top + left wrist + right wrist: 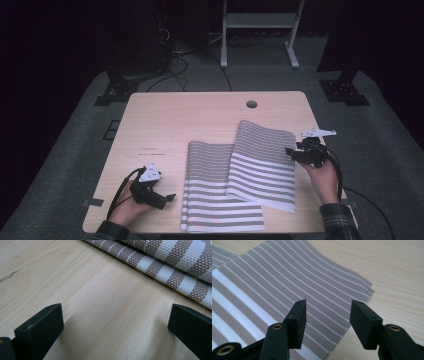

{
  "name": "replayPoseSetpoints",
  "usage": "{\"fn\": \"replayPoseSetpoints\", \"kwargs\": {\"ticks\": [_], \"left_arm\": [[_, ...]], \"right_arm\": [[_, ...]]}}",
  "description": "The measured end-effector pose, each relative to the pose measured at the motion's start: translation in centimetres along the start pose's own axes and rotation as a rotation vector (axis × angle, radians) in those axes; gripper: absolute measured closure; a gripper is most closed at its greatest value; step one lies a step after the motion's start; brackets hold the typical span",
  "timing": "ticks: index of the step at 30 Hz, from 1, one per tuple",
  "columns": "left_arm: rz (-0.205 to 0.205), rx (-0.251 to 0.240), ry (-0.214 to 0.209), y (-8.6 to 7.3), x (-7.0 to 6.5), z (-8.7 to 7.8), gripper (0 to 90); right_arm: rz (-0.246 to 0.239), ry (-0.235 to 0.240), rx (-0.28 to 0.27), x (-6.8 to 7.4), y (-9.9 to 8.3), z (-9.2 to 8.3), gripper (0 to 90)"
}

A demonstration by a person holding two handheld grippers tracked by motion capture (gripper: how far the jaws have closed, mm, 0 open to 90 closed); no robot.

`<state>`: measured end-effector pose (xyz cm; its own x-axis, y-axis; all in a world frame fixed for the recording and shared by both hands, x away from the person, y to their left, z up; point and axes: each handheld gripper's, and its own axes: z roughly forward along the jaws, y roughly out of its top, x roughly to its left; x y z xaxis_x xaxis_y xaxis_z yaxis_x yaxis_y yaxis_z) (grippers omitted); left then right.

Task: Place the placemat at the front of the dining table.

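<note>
Hands are coming in from the bottom of the high view, each holding a black gripper. The left hand (127, 206) is sitting at the lower left of the frame, and its left gripper (169, 198) is lying low on the wooden table (170, 112), pointing toward the striped cloth (222, 187). In the left gripper view, the two black jaws are standing wide apart with bare wood between them, so this claw is released and gripping nothing. The cloth's edge (175, 267) is running across the upper right of that view, just beyond the jaws.

At the lower right of the high view, the right hand (325, 180) in a plaid sleeve (340, 220) is holding the right gripper (291, 152) at the right edge of the cloth. In the right gripper view, its jaws are spread apart too, hanging over the cloth's corner (362, 287), and nothing is between them.

The cloth, brown with white stripes, is lying in the middle of the table. Its right part (262, 160) is folded over and resting on top of the left part.

Farther up the frame, a small round hole (251, 104) is showing in the table. Beyond the table, cables (175, 60) and a white metal stand (260, 30) are sitting on the grey floor.
</note>
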<state>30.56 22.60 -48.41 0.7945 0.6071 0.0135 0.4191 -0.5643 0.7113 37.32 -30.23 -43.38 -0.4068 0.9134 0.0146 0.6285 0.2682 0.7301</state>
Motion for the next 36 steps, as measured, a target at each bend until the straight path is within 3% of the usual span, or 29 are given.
{"fn": "replayPoseSetpoints", "kwargs": {"ticks": [9,20,36], "left_arm": [[0.000,-0.001,0.001,0.0,0.0,0.0,0.0],[-0.001,-0.002,0.002,0.0,0.0,0.0,0.0],[-0.001,-0.002,0.002,0.0,0.0,0.0,0.0]], "right_arm": [[0.021,0.043,0.002,0.8,-1.9,-1.7,43.4],[0.048,0.050,-0.018,1.3,-4.6,-4.2,42.8],[0.017,0.095,0.025,4.5,-8.7,-6.4,43.6]]}}
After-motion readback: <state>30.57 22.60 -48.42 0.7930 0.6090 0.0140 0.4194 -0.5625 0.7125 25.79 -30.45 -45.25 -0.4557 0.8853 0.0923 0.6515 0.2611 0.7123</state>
